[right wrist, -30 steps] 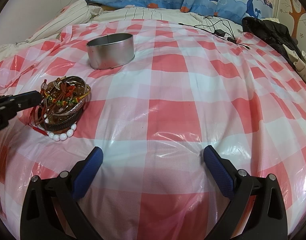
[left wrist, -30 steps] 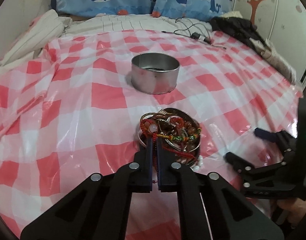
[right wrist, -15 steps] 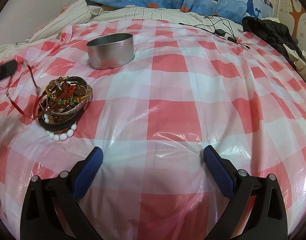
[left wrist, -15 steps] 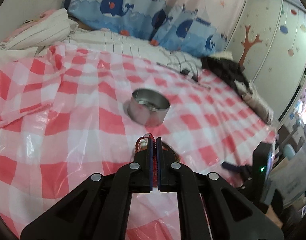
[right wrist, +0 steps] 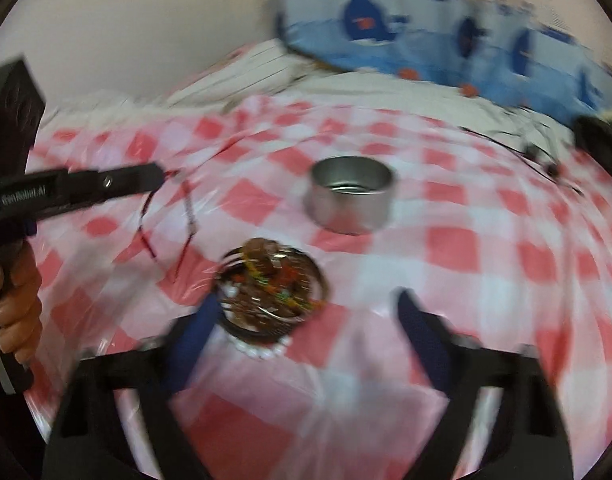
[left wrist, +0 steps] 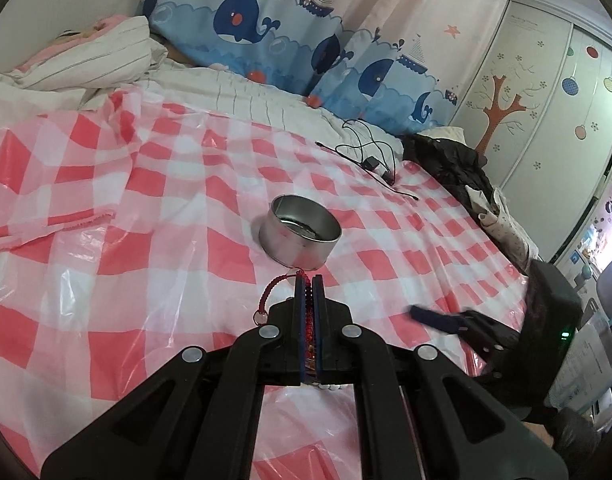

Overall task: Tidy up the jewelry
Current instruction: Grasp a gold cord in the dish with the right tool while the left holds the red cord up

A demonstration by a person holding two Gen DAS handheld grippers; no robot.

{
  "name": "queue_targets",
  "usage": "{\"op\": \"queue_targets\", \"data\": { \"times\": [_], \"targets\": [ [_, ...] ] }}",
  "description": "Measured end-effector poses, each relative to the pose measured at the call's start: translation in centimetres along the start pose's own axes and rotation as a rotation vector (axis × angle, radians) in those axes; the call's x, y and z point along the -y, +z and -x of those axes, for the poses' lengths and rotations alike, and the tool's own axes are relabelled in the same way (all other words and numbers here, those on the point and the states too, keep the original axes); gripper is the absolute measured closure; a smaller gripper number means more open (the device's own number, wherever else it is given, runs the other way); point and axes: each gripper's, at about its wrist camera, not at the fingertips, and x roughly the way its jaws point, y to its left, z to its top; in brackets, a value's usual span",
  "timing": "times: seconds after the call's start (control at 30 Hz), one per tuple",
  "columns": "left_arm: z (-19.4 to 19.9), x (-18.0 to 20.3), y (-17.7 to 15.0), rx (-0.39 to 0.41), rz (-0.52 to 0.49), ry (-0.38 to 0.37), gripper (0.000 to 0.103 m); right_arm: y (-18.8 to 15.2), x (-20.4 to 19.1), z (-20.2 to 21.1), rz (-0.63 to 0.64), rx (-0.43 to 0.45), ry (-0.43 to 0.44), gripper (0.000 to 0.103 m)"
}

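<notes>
My left gripper is shut on a red cord bracelet and holds it in the air just short of the round metal tin. In the blurred right wrist view the left gripper shows at left with the red cord bracelet dangling from it. My right gripper is open, its blue-padded fingers either side of the pile of bracelets on the checked cloth, the tin beyond. The right gripper also shows at the right of the left wrist view.
A red and white checked plastic cloth covers the bed. Whale-print pillows lie at the back, a black cable and dark clothes at the far right. A striped quilt is bunched at the far left.
My left gripper lifted the red cord bracelet off the pile and carried it up toward the tin. My right gripper swung left and forward to straddle the pile.
</notes>
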Motion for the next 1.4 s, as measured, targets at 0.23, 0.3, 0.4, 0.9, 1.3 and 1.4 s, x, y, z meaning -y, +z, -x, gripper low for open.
{"op": "queue_targets", "data": {
  "times": [0.23, 0.3, 0.4, 0.9, 1.3, 1.4],
  "targets": [
    [0.0, 0.0, 0.0, -0.002, -0.002, 0.001, 0.1, 1.3, -1.6, -2.8, 0.108, -0.051, 0.082, 0.07],
    [0.0, 0.0, 0.1, -0.003, 0.001, 0.001, 0.1, 1.6, -1.9, -3.5, 0.124, -0.067, 0.11, 0.077],
    [0.0, 0.0, 0.1, -0.002, 0.0, 0.001, 0.1, 1.8, -2.0, -4.4, 0.125, -0.088, 0.139, 0.088],
    [-0.1, -0.3, 0.3, -0.003, -0.002, 0.002, 0.1, 3.0, 3.4, -1.0, -0.198, 0.057, 0.384, 0.102],
    [-0.7, 0.0, 0.0, -0.008, -0.003, -0.001, 0.1, 2.8, 2.8, -1.0, -0.127, -0.006, 0.367, 0.044],
    [-0.7, 0.0, 0.0, -0.007, -0.001, -0.002, 0.1, 2.2, 1.2, -1.9, -0.049, -0.029, 0.331, 0.054]
  ]
}}
